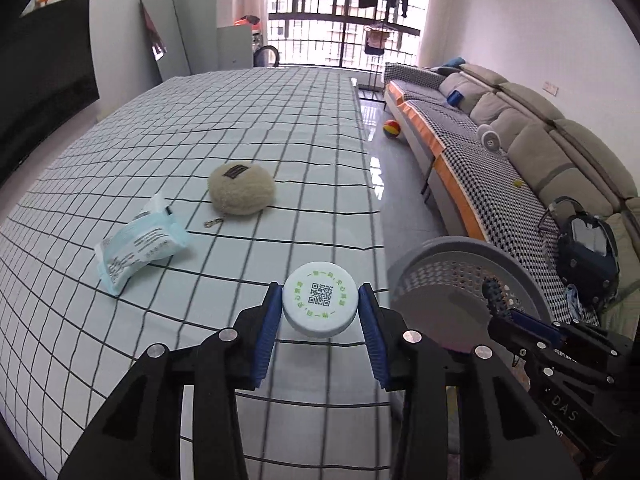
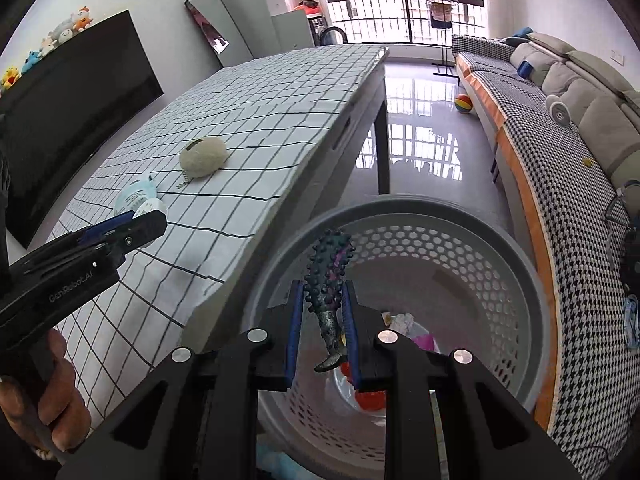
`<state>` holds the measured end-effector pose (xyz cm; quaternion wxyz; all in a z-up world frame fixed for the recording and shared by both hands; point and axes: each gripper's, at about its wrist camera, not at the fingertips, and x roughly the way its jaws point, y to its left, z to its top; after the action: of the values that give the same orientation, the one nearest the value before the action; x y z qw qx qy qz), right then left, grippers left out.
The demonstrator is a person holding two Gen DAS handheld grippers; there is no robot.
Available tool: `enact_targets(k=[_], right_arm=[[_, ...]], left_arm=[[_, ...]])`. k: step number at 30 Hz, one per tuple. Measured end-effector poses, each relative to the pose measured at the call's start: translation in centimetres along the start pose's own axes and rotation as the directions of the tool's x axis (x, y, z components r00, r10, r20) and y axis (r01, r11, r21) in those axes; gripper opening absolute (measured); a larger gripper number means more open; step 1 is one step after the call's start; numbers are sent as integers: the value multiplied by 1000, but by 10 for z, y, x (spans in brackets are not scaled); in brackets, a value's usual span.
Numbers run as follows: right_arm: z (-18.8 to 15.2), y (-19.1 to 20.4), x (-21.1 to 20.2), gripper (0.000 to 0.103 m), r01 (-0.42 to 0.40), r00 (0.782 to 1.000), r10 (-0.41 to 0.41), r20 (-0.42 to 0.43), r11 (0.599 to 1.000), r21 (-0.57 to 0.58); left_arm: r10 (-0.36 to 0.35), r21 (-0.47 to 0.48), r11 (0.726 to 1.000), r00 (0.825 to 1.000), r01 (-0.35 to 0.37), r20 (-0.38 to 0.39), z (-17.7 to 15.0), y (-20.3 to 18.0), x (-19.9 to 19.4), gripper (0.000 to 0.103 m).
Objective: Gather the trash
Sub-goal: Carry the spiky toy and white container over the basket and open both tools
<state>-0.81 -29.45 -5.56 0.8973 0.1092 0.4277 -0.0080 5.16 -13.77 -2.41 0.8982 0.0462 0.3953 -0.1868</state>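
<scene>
My left gripper (image 1: 320, 312) is shut on a round white lid (image 1: 320, 299) with a QR code, held just above the checked tablecloth (image 1: 224, 120) near the table's right edge. A light-blue wrapper pack (image 1: 140, 242) lies on the cloth to its left. My right gripper (image 2: 322, 316) is shut on a dark spiky toy figure (image 2: 329, 268) and holds it over the open mouth of the grey perforated basket (image 2: 500, 248), which stands on the floor beside the table. The basket (image 1: 436, 252) and right gripper (image 1: 500, 304) also show in the left wrist view.
A beige plush pouch (image 1: 241, 188) with a keychain lies on the cloth behind the wrapper. The basket holds some crumpled scraps (image 2: 404, 324) at the bottom. A sofa (image 1: 520, 152) runs along the right, with a ball (image 1: 391, 128) on the floor.
</scene>
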Motion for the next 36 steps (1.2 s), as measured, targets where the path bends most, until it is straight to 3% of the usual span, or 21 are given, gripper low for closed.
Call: enact_targets(k=[8,13,30,31,33,36], right_arm=[[-18,-54,-9,19,62,998,-60,-36,996,59],[-30,-75,-7,19,80,995,-75,-65,994,76],[-41,-90,2,19,59,996,-51,-79,993,107],[-41,-90,0,20,59,996,-51,-71,993,107],[-40,-91,-4,34,67,997,-61,-51,992,108],[-40,-92,-9,41,72,997,-69,-32,991,116]], left_arm=[[-84,84,993,995,87,-47,-13,-67,13,39],[-90,130,986,991,102,-94,-24,-94,29,39],[-60,147,986,988,81,-145,-34,-105,44,42],[-57,149,986,988,78,-141,-34,-106,43,45],[-53,150,986,990,73,-134,-34,-106,41,52],[-48,149,987,991,66,-126,-32,-106,38,60]])
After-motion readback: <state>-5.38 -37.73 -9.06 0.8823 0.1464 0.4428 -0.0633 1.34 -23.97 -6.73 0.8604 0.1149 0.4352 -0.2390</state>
